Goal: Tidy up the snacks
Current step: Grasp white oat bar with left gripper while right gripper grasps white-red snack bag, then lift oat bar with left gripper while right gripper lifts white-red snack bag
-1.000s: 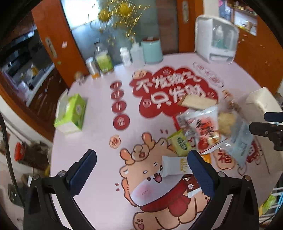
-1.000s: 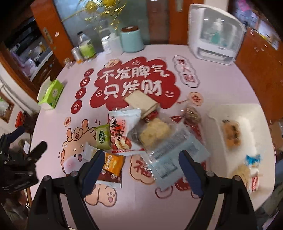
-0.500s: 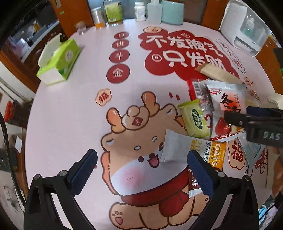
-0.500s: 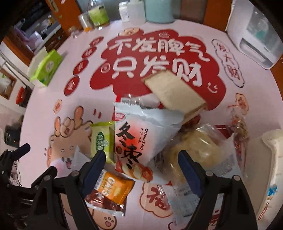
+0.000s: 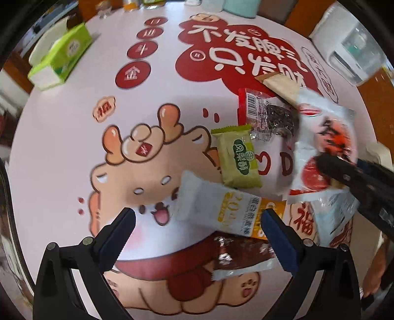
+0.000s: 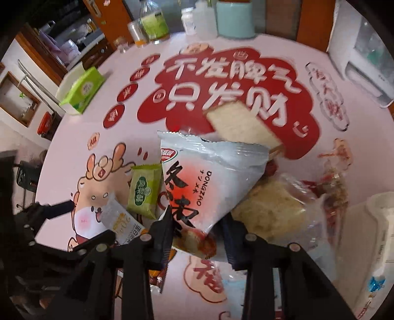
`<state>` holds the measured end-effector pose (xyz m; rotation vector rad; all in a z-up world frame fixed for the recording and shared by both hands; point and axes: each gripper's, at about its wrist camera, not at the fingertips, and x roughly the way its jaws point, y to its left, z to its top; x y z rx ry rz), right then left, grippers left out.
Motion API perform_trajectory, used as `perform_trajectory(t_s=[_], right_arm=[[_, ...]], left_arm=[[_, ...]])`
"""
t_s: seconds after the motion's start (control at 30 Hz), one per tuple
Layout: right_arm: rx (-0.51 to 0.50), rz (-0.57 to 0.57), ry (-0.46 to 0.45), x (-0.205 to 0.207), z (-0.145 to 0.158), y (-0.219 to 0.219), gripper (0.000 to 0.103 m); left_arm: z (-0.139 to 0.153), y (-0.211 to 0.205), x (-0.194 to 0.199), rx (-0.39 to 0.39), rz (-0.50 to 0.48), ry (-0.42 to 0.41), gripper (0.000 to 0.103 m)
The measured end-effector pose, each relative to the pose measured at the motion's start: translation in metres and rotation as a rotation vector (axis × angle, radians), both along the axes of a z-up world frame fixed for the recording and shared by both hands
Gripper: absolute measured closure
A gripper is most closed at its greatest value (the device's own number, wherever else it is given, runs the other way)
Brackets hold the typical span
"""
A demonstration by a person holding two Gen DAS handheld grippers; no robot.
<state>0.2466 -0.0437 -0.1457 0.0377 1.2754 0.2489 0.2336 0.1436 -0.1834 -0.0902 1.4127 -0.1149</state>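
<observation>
My right gripper is shut on the lower edge of a white and red DONGZAO snack bag, which is lifted a little off the pile; the bag also shows blurred in the left wrist view. My left gripper is open and empty, low over a white and yellow packet. A green packet, a red and clear packet, a dark brown packet, a beige sandwich pack and a clear bag of pale biscuits lie around them.
The round table has a pink printed cover. A green tissue box sits at the far left. Bottles and a teal canister stand at the back, a white appliance at back right. A white tray holds snacks at the right.
My right gripper has closed on the DONGZAO bag and raised it. My left gripper has moved lower and closer to the white and yellow packet.
</observation>
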Motion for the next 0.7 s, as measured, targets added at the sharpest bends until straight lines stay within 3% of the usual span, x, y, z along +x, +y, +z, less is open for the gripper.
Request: perform_trajectory(t_s=[0.1,0.4,0.53,0.7], right_arm=[[-0.032,-0.014,-0.034,0.000,0.010,-0.009,0.067],[0.003,-0.049,-0.048,-0.009,0.019,-0.030,0.067],[0.017,-0.068,-0.039,-0.011,0.017,-0.041,0.067],[0.033,-0.082,-0.039,-0.015,0.017,-0.049,0.067]], left_arm=[[-0.008,-0.004,0.005,-0.019,0.075,0.049,0.001],[-0.035,-0.017,0.015,-0.057,0.265,0.185,0.007],[-0.040,-0.019,0.016,-0.026,0.297,0.185,0.019],[-0.035,-0.026,0.019,0.007,0.264,0.144,0.045]])
